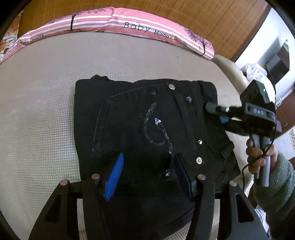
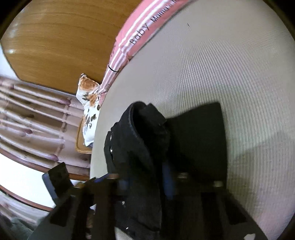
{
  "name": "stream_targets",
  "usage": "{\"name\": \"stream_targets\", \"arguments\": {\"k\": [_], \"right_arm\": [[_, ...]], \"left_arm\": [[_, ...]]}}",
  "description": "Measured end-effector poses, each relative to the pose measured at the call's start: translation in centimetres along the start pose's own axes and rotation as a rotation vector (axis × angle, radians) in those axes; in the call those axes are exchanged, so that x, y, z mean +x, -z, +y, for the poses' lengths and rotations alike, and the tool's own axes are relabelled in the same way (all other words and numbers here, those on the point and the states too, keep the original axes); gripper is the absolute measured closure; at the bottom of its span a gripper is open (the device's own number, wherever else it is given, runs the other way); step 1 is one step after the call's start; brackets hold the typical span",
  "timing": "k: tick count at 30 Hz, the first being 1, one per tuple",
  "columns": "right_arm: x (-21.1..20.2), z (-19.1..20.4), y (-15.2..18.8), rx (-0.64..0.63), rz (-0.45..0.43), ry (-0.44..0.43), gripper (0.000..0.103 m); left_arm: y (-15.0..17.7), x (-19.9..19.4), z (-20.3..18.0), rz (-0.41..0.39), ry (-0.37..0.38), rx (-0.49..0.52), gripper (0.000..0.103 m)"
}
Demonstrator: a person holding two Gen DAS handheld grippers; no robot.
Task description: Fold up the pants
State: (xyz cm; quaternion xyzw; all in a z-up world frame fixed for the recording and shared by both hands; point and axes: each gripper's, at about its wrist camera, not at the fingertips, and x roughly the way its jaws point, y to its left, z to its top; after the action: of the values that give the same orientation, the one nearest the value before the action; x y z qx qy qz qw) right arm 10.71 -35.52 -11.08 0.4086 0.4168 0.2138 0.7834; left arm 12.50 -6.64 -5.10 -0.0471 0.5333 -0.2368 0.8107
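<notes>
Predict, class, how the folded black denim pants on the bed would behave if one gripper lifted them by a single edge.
The black denim pants would probably sag and unfold: in the right wrist view the edge pinched in the right gripper already droops. The stacked layers look fairly heavy for their size. The woven mat looks textured, so sliding seems unlikely.

- I'm in a home bedroom, over a bed's woven mat [image 1: 46,103].
- A pink striped pillow [image 1: 114,20] lies against the wooden headboard [image 1: 184,13].
- Curtains [image 2: 33,114] hang nearby.
</notes>
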Motion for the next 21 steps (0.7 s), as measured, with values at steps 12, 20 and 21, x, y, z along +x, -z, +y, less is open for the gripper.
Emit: {"name": "stream_targets", "arguments": {"k": [12, 20, 21], "right_arm": [[-5.5, 0.7, 2.8, 0.073, -0.188, 0.147, 0.093], [-6.6, 0.5, 4.2, 0.076, -0.172, 0.226, 0.065], [-7.1, 0.9, 4.7, 0.066, -0.169, 0.225, 0.064]], "left_arm": [[-1.2, -0.7, -2.2, -0.04, 0.059, 0.099, 0.045], [-0.3, 2.3, -1.9, 0.044, -0.001, 0.115, 0.045], [-0.2, 2.0, -1.7, 0.052, 0.007, 0.1, 0.045]]}}
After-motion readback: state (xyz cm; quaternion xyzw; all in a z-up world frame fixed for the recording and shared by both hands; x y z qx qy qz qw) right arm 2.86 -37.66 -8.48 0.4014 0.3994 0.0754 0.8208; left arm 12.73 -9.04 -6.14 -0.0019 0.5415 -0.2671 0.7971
